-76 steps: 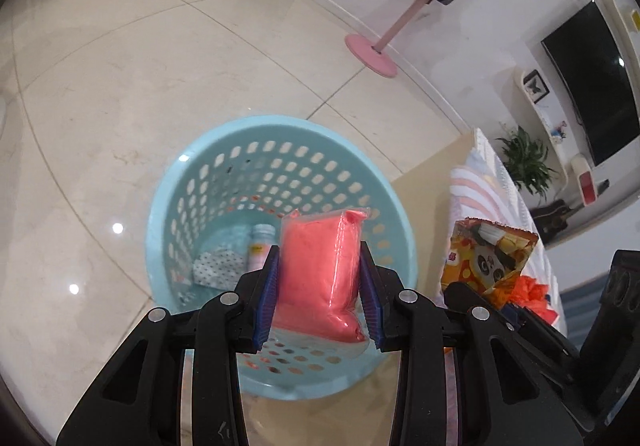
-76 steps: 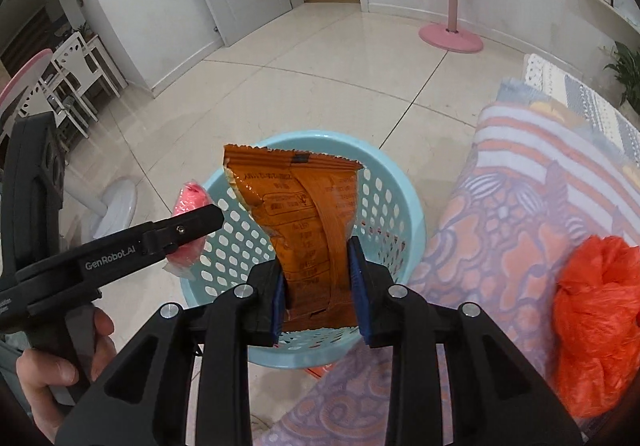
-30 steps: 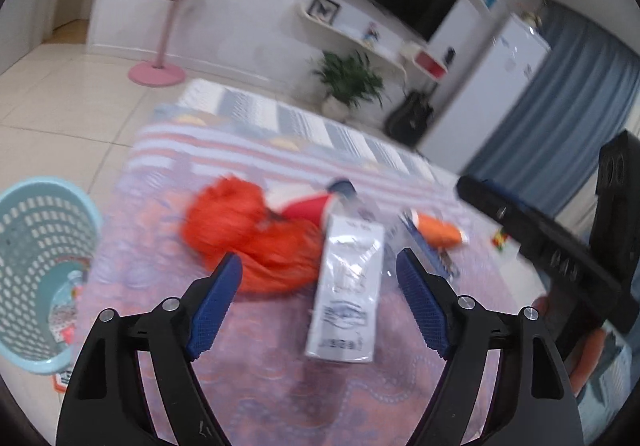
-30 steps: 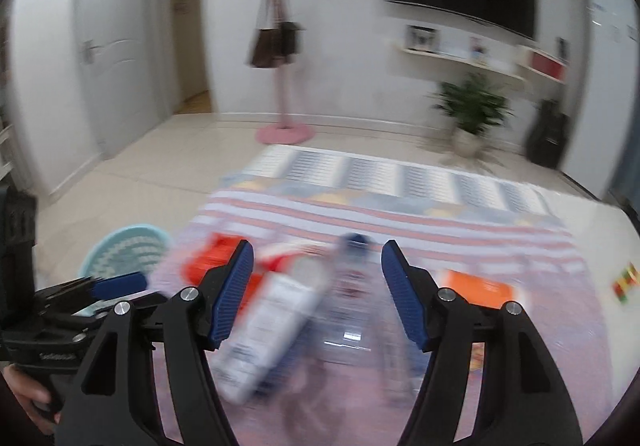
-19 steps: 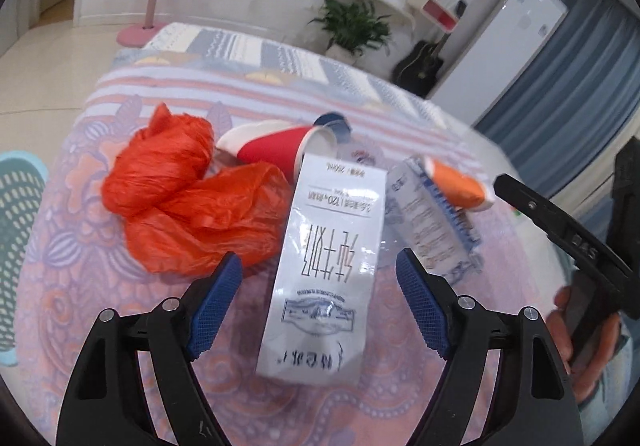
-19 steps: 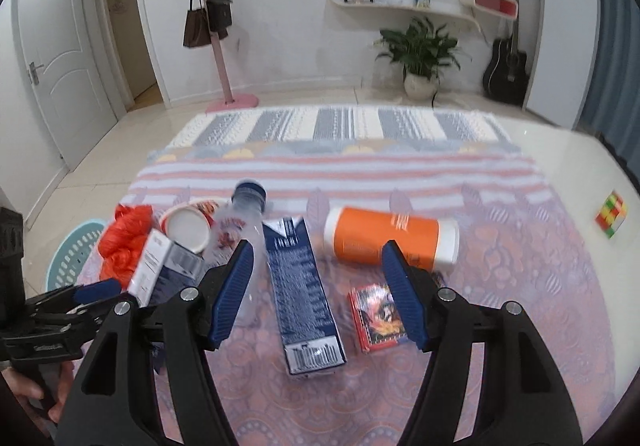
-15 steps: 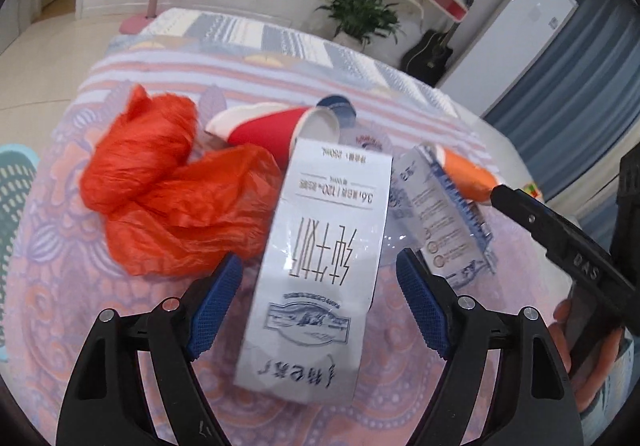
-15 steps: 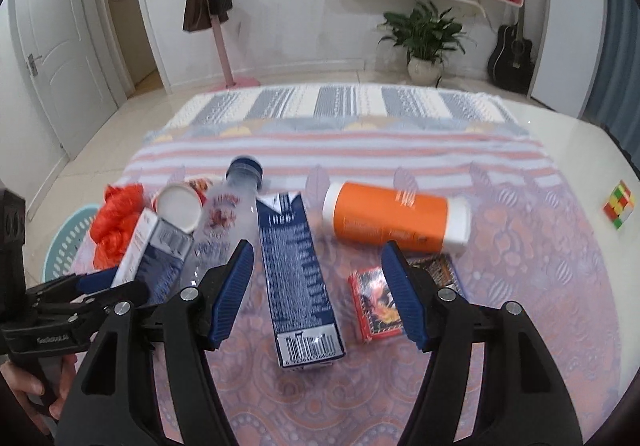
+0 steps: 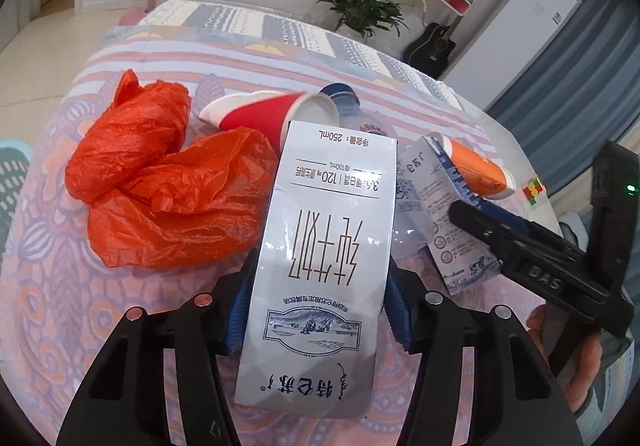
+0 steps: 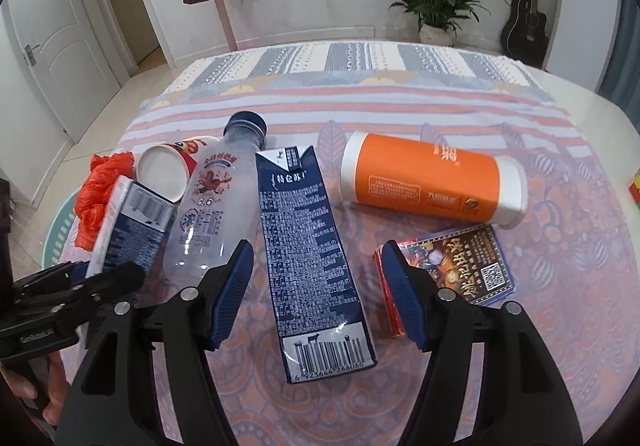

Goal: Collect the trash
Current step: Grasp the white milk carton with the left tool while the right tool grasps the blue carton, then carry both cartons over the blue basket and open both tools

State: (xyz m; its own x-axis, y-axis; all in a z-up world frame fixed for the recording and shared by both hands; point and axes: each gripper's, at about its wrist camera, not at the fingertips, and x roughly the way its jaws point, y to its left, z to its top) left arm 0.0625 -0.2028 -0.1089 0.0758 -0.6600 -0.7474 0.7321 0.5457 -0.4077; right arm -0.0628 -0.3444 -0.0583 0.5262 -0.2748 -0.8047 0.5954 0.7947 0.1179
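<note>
A white 250 mL milk carton [image 9: 324, 246] lies on the patterned cloth between the fingers of my left gripper [image 9: 318, 302]. Its jaws are closing, and both blue pads touch the carton's sides. The same carton [image 10: 132, 230] shows at the left of the right wrist view. My right gripper [image 10: 316, 290] stands open astride a dark blue milk carton [image 10: 308, 246], with a gap on each side. A turquoise basket [image 10: 60, 221] stands on the floor to the left of the table.
Beside the white carton lie a crumpled orange-red plastic bag [image 9: 160, 189], a tipped red paper cup [image 9: 260, 117] and a clear bottle [image 10: 216, 205]. An orange canister [image 10: 432, 181] and a card box [image 10: 452, 266] lie to the right. A colour cube [image 9: 534, 189] sits near the table edge.
Both grippers left the basket without their snack packets and came down over the table. The left jaws have narrowed onto the white carton. The right gripper has sunk closer to the blue carton.
</note>
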